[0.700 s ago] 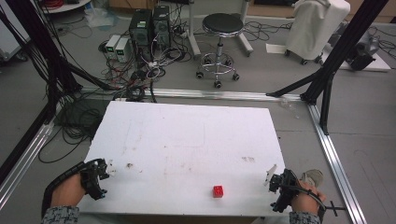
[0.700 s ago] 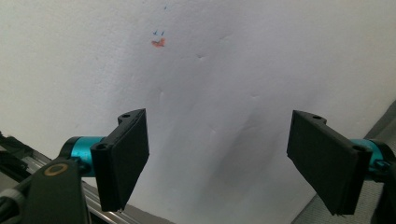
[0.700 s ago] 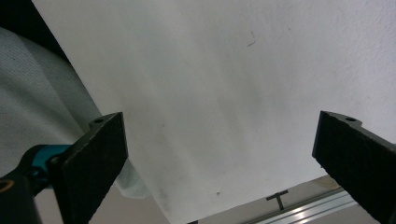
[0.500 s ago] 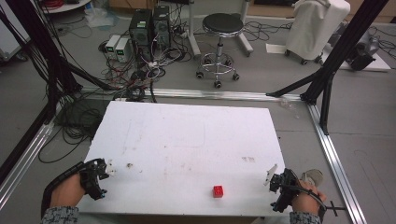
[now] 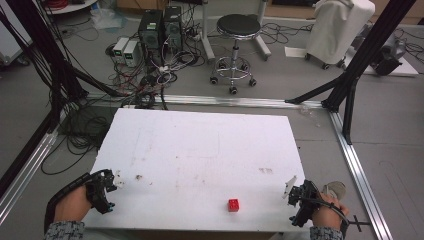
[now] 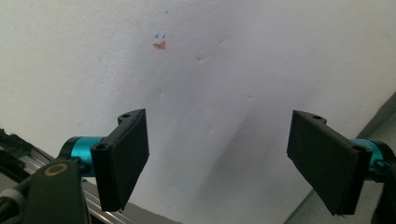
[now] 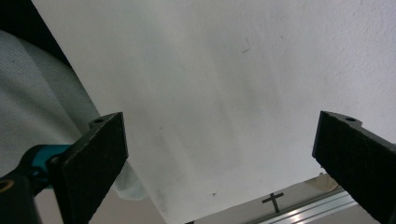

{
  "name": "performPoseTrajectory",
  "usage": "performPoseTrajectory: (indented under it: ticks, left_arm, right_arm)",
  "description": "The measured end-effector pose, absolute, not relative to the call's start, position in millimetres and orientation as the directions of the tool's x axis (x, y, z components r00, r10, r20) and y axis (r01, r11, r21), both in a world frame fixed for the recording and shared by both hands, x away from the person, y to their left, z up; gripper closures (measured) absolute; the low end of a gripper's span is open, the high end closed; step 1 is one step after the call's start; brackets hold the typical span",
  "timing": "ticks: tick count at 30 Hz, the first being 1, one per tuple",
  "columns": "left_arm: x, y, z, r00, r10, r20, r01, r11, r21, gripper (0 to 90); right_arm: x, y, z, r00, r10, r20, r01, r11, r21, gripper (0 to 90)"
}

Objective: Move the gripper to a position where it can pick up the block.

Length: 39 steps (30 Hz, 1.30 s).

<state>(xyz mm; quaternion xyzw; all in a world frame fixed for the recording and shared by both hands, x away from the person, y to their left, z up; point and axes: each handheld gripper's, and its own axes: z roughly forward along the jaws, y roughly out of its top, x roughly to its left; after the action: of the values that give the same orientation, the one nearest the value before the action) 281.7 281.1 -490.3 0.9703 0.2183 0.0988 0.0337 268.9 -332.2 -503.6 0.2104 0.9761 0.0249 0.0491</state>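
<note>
White and flat, the big table (image 5: pixel 200 150) fills the middle of the room, with grey floor all round it, a black stool (image 5: pixel 239 25) at the far side and a mess of cables (image 5: pixel 150 75) near the back left corner. No one gave me a job, but I think the little red cube (image 5: pixel 233 205) is the thing to pick up, since nothing else on the table looks like it could be lifted.

That cube sits close to my edge of the table, a bit right of the middle. It looks the same on all sides, so I see no long way to line up with.

My right gripper (image 5: pixel 295 192) is near the right edge. From it, the cube lies at about 9 o'clock, a touch toward me. My left gripper (image 5: pixel 111 187) is by the left edge, well apart from the cube, which lies at about 3 o'clock from there. So my right hand is the nearer one, and I guess it should make the reach.

Both of my grippers are spread wide with nothing between the jaws. In the left gripper view I see bare white table and a small orange mark (image 6: pixel 159 45) far ahead at 12 o'clock. In the right gripper view I see plain white table too
</note>
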Motion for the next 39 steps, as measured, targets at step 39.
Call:
performPoseTrajectory:
  ticks: [39]
  left_arm:
    - [281.2,277.2,-488.5,0.884,0.431,0.18,0.413,-0.901,0.131,21.2]
  right_arm:
    - [290.3,-265.8,-483.6,-0.975,0.177,-0.137,0.17,0.983,0.065,2.6]
